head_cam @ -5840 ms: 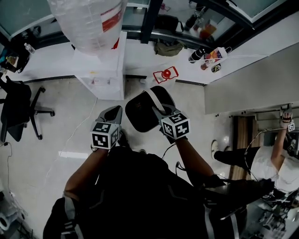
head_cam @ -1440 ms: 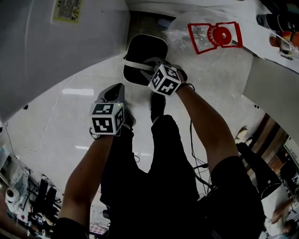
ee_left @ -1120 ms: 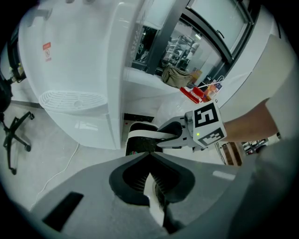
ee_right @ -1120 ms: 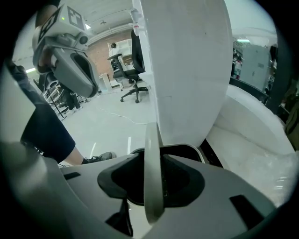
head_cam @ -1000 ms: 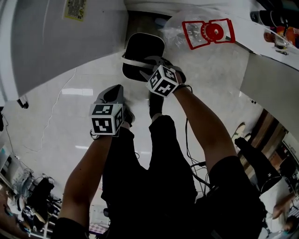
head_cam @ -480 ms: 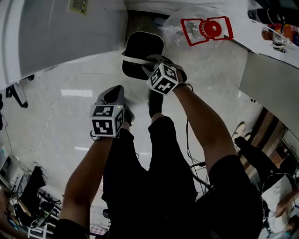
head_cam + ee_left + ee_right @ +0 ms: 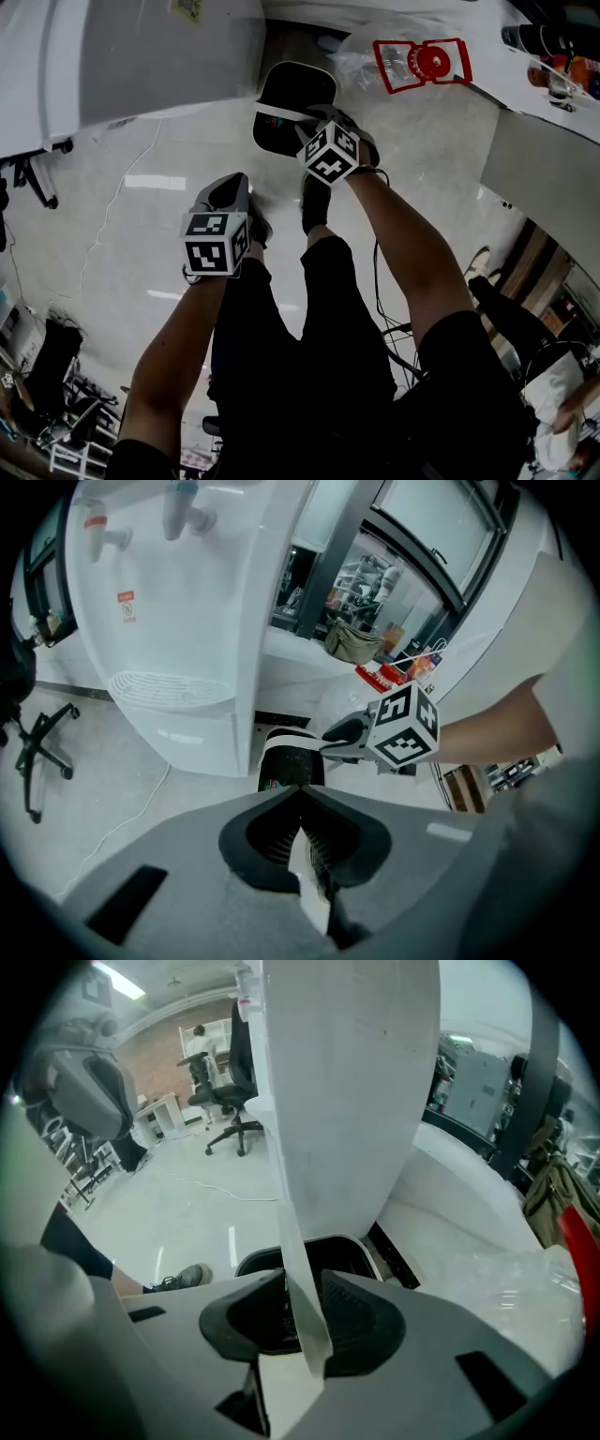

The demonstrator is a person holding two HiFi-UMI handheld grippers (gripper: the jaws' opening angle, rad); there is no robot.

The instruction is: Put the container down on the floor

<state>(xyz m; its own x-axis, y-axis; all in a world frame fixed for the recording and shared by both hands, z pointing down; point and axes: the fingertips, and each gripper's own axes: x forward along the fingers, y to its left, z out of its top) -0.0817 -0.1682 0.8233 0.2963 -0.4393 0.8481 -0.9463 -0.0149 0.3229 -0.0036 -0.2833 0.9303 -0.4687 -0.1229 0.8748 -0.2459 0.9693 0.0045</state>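
Shifted a touch right and farther off than half a second back: right hand-held gripper (image 7: 302,125), jaws just eased a little wider yet still pinching the white handle (image 7: 279,112) between them. Carries the black container (image 7: 291,89) low by that handle, close beside the water dispenser (image 7: 141,56), probably to settle it gently; contact with the floor (image 7: 141,234) impossible to tell. Left hand-held gripper (image 7: 232,183) closed, empty, kept nearer, out of the way.

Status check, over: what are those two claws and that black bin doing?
Left gripper shut, off the container. Right gripper on its white handle, jaws just eased wider. Container low beside the water dispenser; whether it touches the floor, unclear.
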